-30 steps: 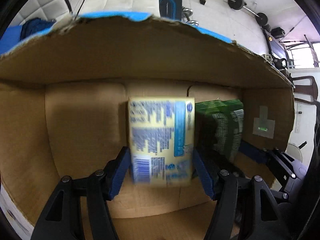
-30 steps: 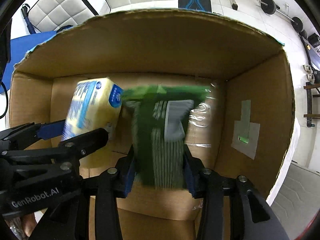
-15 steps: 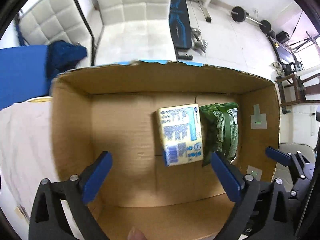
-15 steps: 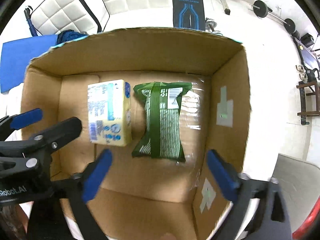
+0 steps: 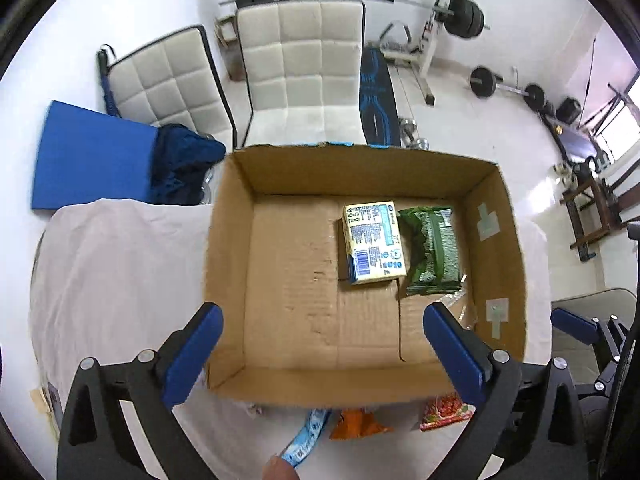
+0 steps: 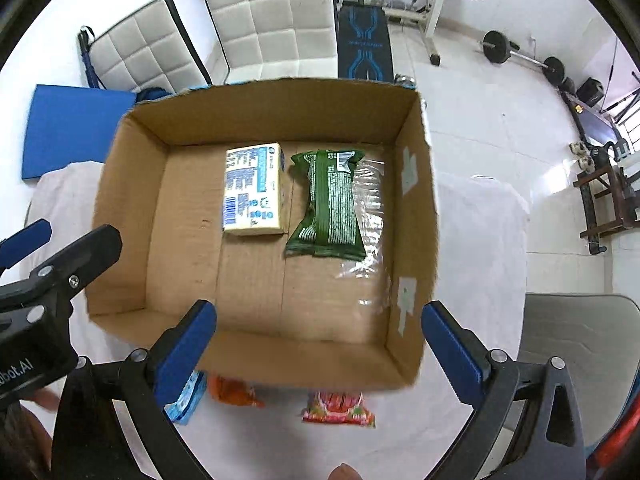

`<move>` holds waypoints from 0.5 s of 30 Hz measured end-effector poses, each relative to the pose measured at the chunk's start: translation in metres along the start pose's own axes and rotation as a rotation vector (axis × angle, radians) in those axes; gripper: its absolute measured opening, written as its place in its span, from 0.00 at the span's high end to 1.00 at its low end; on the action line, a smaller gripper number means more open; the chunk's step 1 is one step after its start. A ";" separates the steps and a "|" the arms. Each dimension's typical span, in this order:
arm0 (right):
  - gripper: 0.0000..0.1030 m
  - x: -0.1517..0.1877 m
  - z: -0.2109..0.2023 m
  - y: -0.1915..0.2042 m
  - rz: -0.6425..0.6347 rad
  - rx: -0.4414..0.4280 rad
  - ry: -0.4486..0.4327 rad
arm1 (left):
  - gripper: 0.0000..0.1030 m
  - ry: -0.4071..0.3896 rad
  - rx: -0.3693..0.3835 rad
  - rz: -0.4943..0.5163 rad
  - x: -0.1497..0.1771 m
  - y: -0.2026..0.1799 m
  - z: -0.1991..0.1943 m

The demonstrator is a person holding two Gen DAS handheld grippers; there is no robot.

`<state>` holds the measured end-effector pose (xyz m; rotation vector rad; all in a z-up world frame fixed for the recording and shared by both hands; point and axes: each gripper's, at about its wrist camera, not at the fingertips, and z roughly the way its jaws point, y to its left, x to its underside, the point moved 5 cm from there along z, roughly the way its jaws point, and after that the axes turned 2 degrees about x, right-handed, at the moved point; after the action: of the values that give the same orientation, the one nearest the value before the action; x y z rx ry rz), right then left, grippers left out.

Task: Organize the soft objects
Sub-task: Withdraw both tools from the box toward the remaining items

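Observation:
Two soft packs lie side by side on the floor of an open cardboard box [image 5: 226, 280] [image 6: 120, 220]: a yellow pack [image 5: 374, 242] [image 6: 254, 192] and a green pack [image 5: 432, 252] [image 6: 328, 204] to its right. My left gripper [image 5: 323, 318] hangs high over the box's near part, open wide, nothing between its blue pads. My right gripper [image 6: 319, 314] is likewise open and empty above the box's near wall. On the table in front of the box lie a blue packet [image 5: 308, 436] [image 6: 186, 398], an orange packet [image 5: 358, 424] [image 6: 234, 394] and a red packet [image 5: 444, 412] [image 6: 340, 406].
The box stands on a table under a white cloth [image 5: 120, 272]. Beyond it are two white padded chairs [image 5: 304, 76], a blue mat [image 5: 88, 160] with dark cloth on it, and weight-training gear [image 5: 440, 12]. A grey seat [image 6: 576, 344] is at the right.
Both grippers have let go of their packs, opened wide and risen out of the box. The yellow and green packs now rest on the box floor, and the table's packets have come into view.

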<state>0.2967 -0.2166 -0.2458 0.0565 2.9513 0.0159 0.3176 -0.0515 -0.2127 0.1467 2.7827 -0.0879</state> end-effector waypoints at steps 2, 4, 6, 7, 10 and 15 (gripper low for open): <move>0.00 0.012 -0.018 0.000 0.001 0.007 -0.034 | 0.00 -0.036 -0.013 0.002 0.008 -0.002 -0.015; 0.00 0.024 -0.037 0.001 0.004 0.009 -0.065 | 0.00 -0.065 -0.026 0.009 0.017 -0.007 -0.031; 0.00 0.031 -0.046 0.001 0.007 0.008 -0.087 | 0.00 -0.090 -0.031 0.016 0.025 -0.010 -0.045; 0.00 0.037 -0.056 0.001 0.009 0.007 -0.103 | 0.00 -0.098 -0.033 0.021 0.030 -0.011 -0.053; 0.00 0.047 -0.075 0.002 0.011 0.003 -0.136 | 0.00 -0.124 -0.021 0.022 0.039 -0.015 -0.072; 0.00 0.065 -0.108 0.004 0.010 -0.021 -0.173 | 0.00 -0.167 -0.005 0.020 0.045 -0.019 -0.097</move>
<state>0.2125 -0.2107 -0.1515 0.0657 2.7773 0.0414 0.2400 -0.0581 -0.1366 0.1588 2.6141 -0.0842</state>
